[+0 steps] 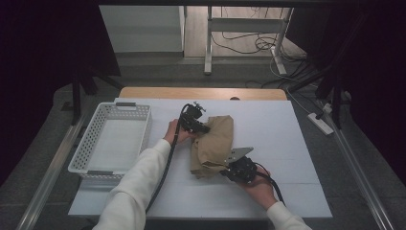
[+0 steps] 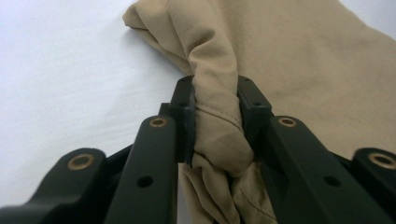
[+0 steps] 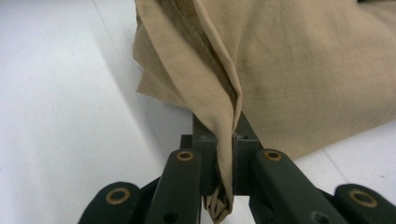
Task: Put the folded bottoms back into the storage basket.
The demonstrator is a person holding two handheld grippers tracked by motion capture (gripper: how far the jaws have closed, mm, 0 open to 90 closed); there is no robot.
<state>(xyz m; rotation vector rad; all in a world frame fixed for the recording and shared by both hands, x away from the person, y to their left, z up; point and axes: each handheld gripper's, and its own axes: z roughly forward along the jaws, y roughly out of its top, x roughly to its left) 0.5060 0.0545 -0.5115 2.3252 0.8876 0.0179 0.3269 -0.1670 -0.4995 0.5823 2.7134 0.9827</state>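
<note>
I see a plain tan cloth (image 1: 214, 141) on my white table (image 1: 268, 187), black grippers at its near and far edges, a white lattice basket (image 1: 91, 132) at left, and white sleeves (image 1: 139, 182).

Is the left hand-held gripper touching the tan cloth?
Touching. The left gripper view shows the left hand-held gripper with both jaws pressed against a bunched fold of the tan cloth.

Left tool (image 2: 215, 119) clamped on bunched tan cloth (image 2: 299, 60), white table (image 2: 70, 84)
</note>
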